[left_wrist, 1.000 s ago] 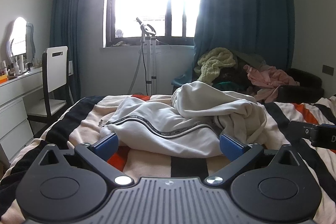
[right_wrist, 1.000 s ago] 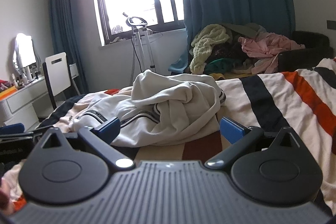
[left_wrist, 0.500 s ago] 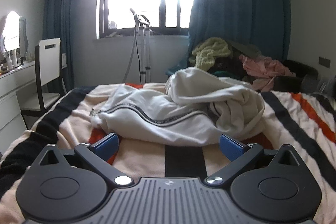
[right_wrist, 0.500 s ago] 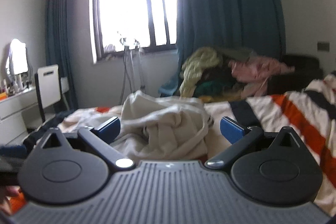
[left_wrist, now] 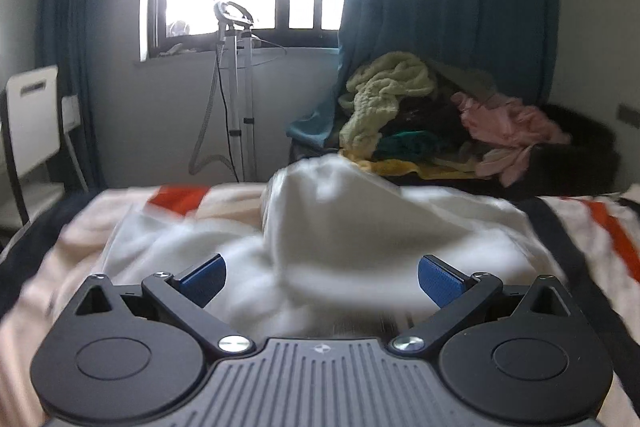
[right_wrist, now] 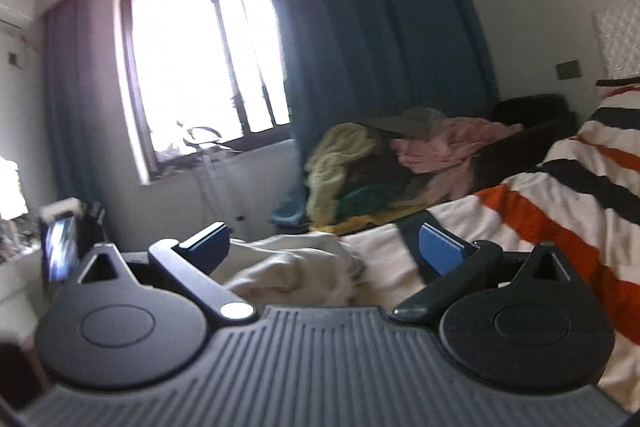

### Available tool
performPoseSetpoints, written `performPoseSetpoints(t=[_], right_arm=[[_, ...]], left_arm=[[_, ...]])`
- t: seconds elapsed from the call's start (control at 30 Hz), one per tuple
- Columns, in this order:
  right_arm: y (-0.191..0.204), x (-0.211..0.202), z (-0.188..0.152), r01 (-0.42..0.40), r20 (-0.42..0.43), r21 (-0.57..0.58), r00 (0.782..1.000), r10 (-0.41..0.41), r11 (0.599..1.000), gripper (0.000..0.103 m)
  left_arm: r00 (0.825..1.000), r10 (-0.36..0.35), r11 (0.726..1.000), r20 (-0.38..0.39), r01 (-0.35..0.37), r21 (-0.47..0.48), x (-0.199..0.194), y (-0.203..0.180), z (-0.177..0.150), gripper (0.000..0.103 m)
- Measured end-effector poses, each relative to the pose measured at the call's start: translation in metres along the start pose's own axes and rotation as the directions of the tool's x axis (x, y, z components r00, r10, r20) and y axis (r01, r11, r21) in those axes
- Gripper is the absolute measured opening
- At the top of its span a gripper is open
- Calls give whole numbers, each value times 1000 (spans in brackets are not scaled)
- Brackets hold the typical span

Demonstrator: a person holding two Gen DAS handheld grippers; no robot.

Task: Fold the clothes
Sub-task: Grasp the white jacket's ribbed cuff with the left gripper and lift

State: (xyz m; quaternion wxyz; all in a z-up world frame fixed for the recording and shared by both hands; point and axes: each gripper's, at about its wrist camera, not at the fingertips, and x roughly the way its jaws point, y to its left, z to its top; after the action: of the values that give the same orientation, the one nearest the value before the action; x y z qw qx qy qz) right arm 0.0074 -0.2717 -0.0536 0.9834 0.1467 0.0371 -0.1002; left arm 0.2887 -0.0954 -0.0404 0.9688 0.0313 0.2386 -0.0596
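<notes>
A crumpled white jacket (left_wrist: 360, 227) lies in a heap on the striped bed (left_wrist: 608, 227). My left gripper (left_wrist: 322, 279) is open and empty, close over the near edge of the jacket, which looks blurred. In the right wrist view the jacket (right_wrist: 296, 263) lies low between the fingers, on the bed (right_wrist: 560, 211). My right gripper (right_wrist: 324, 247) is open and empty, tilted and raised above the bed.
A pile of other clothes (left_wrist: 440, 115) sits on a dark chair beyond the bed, also in the right wrist view (right_wrist: 400, 163). A garment steamer stand (left_wrist: 236, 87) stands under the window. A white chair (left_wrist: 32, 131) is at the left.
My left gripper has moved forward, closer to the jacket. My right gripper has lifted and tilted, so the jacket sits lower in its view. Both views are motion-blurred.
</notes>
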Motion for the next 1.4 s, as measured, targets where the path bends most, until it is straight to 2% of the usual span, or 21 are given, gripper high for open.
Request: performPoseSetpoints(t=[0.1, 0.2, 0.27, 0.37, 0.43, 0.47, 0.53, 0.6, 0.7, 0.77, 0.87, 0.97, 1.07, 1.13, 1.27, 1.37, 1.4], right_arm=[[-14, 34, -20, 44, -54, 10, 998, -43, 999, 103], [-25, 71, -41, 84, -118, 25, 990, -81, 996, 103], [-31, 89, -51, 94, -151, 41, 985, -87, 995, 103], [-38, 102, -60, 124, -169, 43, 979, -115, 991, 103], [-42, 108, -64, 148, -171, 38, 975, -139, 988, 103], [-44, 110, -66, 160, -172, 36, 973, -152, 986, 103], [-48, 116, -70, 184, -174, 31, 969, -176, 982, 103], [-52, 121, -74, 208, -176, 27, 964, -200, 978, 103], [-53, 115, -72, 229, -142, 17, 964, -224, 973, 103], [-52, 107, -65, 230, -108, -4, 967, -229, 973, 103], [-53, 93, -55, 244, -47, -9, 969, -244, 970, 103], [-58, 76, -43, 253, -24, 10, 967, -253, 967, 103], [-57, 50, -28, 234, 17, 18, 972, -234, 972, 103], [-54, 35, -19, 202, 22, 25, 979, -203, 979, 103], [-46, 11, -4, 72, -83, 56, 994, -67, 996, 103], [-41, -1, 2, -44, -142, 116, 988, 61, 992, 103], [-37, -3, 1, -72, -153, 125, 984, 91, 990, 103]], left_arm=[[998, 50, 998, -28, -50, -24, 61, -7, 40, 103], [994, 39, 997, -100, -45, -60, 116, -8, 67, 103], [985, 39, 997, -166, -51, -65, 142, -8, 72, 100], [963, 59, 995, -263, -78, -62, 178, -8, 78, 83], [956, 103, 995, -275, -101, 20, 187, -16, 77, 64], [958, 117, 993, -262, -104, 63, 186, -22, 75, 57], [972, 111, 989, -205, -88, 119, 170, -34, 70, 33], [986, 96, 982, -134, -72, 177, 145, -47, 65, 27], [998, 55, 975, -9, -51, 218, 81, -65, 58, 23], [998, 19, 974, 67, -34, 226, 36, -71, 57, 22], [984, -52, 969, 169, 9, 247, -38, -75, 52, 22], [968, -129, 959, 216, 66, 276, -114, -77, 31, 22], [961, -182, 958, 207, 126, 258, -177, -69, -11, 22], [970, -178, 969, 165, 143, 200, -197, -55, -41, 22], [986, -154, 987, 56, 151, 54, -222, -23, -102, 24], [989, -146, 988, -28, 145, -56, -240, 2, -147, 27], [987, -152, 985, -53, 147, -86, -244, 11, -156, 32]])
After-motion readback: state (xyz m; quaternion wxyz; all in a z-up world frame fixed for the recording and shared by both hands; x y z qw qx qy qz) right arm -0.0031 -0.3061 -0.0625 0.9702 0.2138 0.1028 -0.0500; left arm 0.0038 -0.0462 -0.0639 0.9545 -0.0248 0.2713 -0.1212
